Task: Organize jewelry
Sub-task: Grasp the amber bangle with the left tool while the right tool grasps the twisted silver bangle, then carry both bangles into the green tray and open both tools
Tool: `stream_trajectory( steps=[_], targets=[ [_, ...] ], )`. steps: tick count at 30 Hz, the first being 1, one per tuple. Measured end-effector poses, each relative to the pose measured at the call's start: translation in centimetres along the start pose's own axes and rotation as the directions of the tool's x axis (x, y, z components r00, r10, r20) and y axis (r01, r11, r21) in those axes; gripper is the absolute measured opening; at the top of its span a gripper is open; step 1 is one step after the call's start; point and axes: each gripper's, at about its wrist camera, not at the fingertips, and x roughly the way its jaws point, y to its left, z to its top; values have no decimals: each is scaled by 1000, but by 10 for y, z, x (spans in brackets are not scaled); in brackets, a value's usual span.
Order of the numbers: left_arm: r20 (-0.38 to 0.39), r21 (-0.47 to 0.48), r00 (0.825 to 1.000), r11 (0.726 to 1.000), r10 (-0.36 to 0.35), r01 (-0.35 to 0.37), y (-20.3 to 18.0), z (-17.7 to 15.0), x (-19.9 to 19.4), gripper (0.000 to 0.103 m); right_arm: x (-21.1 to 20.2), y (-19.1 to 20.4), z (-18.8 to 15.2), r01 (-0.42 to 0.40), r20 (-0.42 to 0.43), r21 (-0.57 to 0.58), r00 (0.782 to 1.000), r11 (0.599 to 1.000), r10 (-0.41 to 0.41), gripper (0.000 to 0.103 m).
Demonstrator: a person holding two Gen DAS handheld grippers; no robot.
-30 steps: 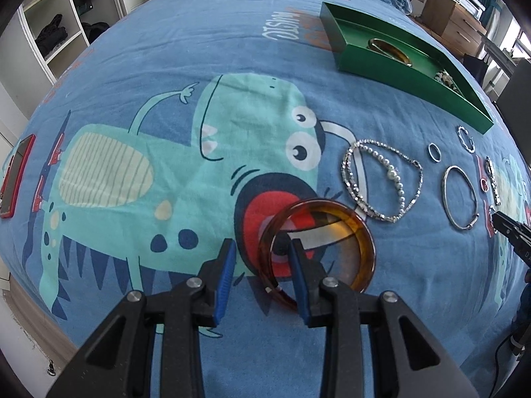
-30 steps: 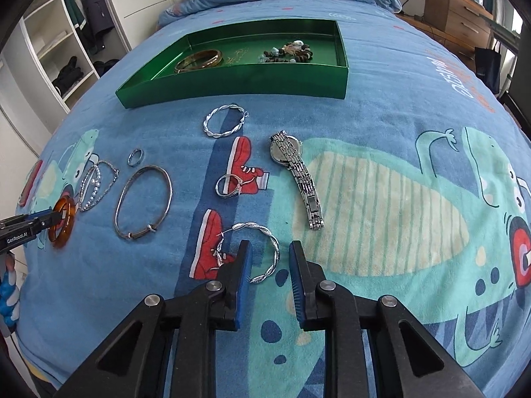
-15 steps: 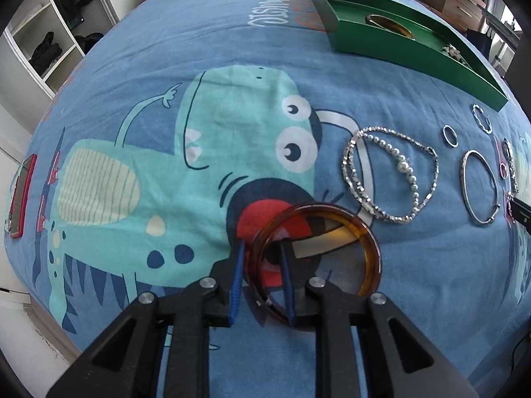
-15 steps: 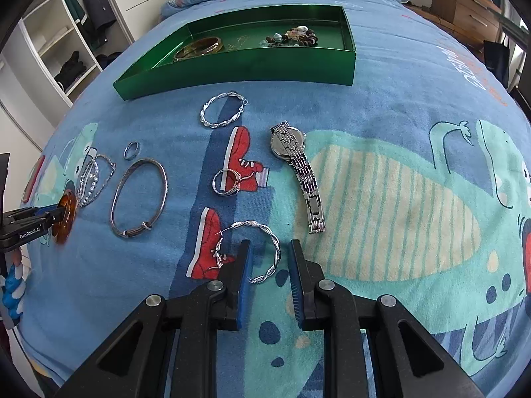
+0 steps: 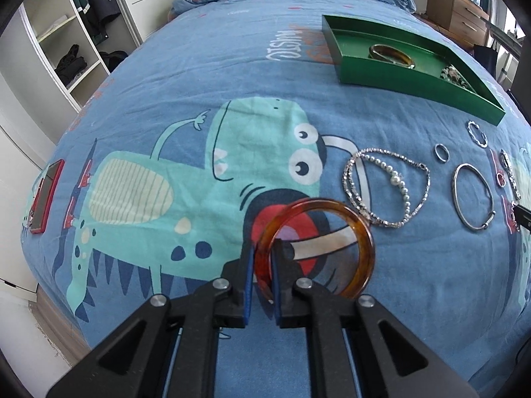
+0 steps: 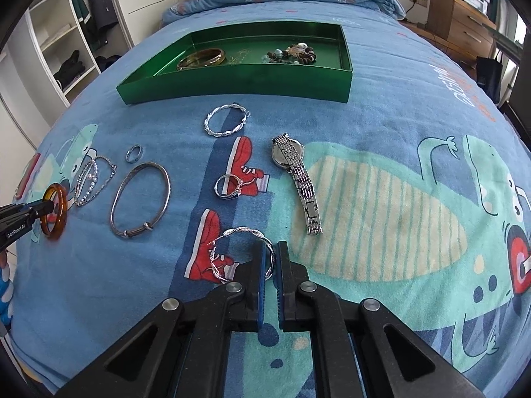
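The left gripper (image 5: 263, 267) has just been closing its jaws, and they now pinch the near-left rim of the amber bangle (image 5: 361, 232). A second ago the jaws straddled that rim with the bangle flat on the bed; now the ring stands tilted up off the blue bedspread (image 5: 199, 66), so the pick has taken.

The right gripper (image 6: 270, 265) has closed over the same second. Its jaws, which stood a little apart around the near-right edge of the twisted silver hoop (image 6: 242, 232), are now nearly together with the thin wire caught between the blue pads. The hoop seems to lie on the cover, not yet raised.

The green tray (image 6: 232, 83) sits at the far side of the bed and already holds a gold bangle (image 6: 200, 58) and a heap of beads (image 6: 292, 53). Between the grippers and the tray lie:

- a plain silver bangle (image 6: 141, 199)
- a pearl and chain bracelet (image 5: 386, 189)
- a small ring (image 6: 133, 152)
- a second twisted hoop (image 6: 227, 120)
- a ring on the red shoe print (image 6: 229, 187)
- a steel watch (image 6: 297, 179)

Both hands now have a piece, so the next move is probably to carry them far across to the tray. The thin hoop looks the likelier to slip.
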Motion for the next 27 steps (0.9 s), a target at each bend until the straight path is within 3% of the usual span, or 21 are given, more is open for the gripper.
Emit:
stream_trajectory(
  steps=[7,13,18,27],
  targets=[
    [83,-64,996,998,26,-20,15,-6,-23,8,-31,4,-7,-12,97,12,995,1000,11,6],
    [161,-41,986,998,47,-41,12,-8,-44,8,-65,7,-14,-23,161,23,987,999,19,6],
    [206,-10,979,1000,-4,6,-3,-1,-63,8,-92,4,-12,-15,207,23,978,1000,10,6],
    [311,64,947,996,-81,65,-30,43,-105,8,-121,3,12,-14,283,4,959,1000,13,6]
  ],
)
